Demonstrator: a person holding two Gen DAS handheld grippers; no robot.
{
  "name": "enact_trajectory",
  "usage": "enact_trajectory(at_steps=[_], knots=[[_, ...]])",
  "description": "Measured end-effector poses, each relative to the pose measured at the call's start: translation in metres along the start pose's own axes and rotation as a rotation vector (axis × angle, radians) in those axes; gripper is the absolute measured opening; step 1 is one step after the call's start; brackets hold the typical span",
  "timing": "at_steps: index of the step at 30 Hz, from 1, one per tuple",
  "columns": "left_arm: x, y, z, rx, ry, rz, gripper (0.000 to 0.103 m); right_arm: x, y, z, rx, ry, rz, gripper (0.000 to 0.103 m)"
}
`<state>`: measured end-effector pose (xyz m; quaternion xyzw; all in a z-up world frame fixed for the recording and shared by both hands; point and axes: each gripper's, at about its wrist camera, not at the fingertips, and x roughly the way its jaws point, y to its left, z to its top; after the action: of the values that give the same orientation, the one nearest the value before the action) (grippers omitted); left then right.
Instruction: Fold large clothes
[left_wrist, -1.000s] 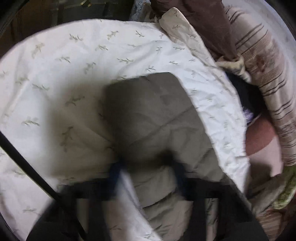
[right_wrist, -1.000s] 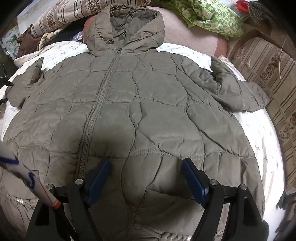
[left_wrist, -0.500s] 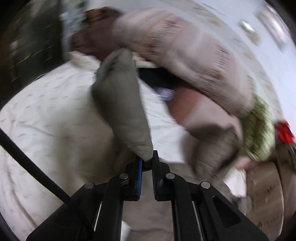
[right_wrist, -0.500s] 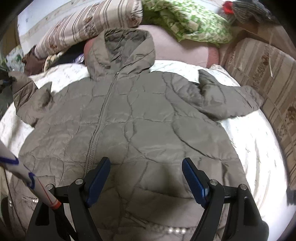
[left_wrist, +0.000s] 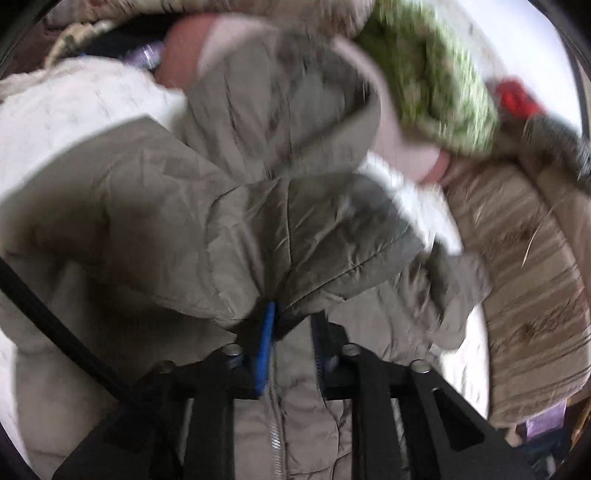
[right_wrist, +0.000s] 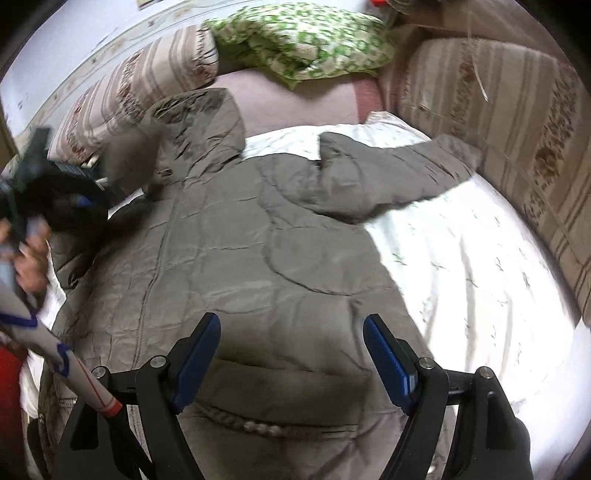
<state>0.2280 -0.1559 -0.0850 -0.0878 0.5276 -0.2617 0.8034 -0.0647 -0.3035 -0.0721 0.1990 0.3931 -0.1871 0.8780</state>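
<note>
A grey-brown quilted hooded jacket (right_wrist: 258, 258) lies front up on a white leaf-print sheet (right_wrist: 480, 266), hood toward the pillows. My left gripper (left_wrist: 291, 317) is shut on the jacket's left sleeve (left_wrist: 258, 229) and holds it lifted over the jacket's chest; the zipper (left_wrist: 275, 432) shows below it. In the right wrist view the left gripper (right_wrist: 40, 184) is at the far left, blurred. My right gripper (right_wrist: 291, 354) is open and empty above the jacket's lower front. The other sleeve (right_wrist: 388, 173) lies spread out to the right.
A striped pillow (right_wrist: 147, 81) and a green patterned pillow (right_wrist: 306, 40) lie beyond the hood. A striped cushion or sofa back (right_wrist: 517, 122) runs along the right edge. A white tube with blue and red marks (right_wrist: 62, 362) crosses the lower left.
My left gripper, shut on the sleeve, has swung it from the left side of the bed in over the jacket's chest. My right gripper has shifted right and stayed open.
</note>
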Motion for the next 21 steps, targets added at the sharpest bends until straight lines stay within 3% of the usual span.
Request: enact_trajectory(at_steps=[3,4,7,10,14,17,21], knots=[[0.006,-0.011,-0.018,0.018,0.02,-0.006,0.038,0.002,-0.013,0.003,0.022,0.009,-0.003,0.084],[-0.001,-0.014,-0.024,0.027,0.013,-0.014,0.049,0.003,-0.017,0.005,0.03,0.011,-0.003,0.084],[-0.035,-0.021,-0.049,0.058,-0.04,-0.024,0.062,0.01,-0.02,0.016,0.035,0.023,0.014,0.084],[-0.074,-0.021,-0.08,0.106,-0.083,0.01,0.064,0.025,-0.013,0.029,0.036,0.052,0.068,0.086],[-0.112,-0.007,-0.116,0.155,-0.159,0.178,0.064,0.062,0.01,0.052,0.001,0.077,0.127,0.088],[-0.128,0.007,-0.132,0.157,-0.188,0.267,0.065,0.101,0.027,0.074,-0.026,0.084,0.118,0.088],[-0.138,0.025,-0.141,0.14,-0.195,0.321,0.065,0.16,0.051,0.1,-0.011,0.16,0.118,0.088]])
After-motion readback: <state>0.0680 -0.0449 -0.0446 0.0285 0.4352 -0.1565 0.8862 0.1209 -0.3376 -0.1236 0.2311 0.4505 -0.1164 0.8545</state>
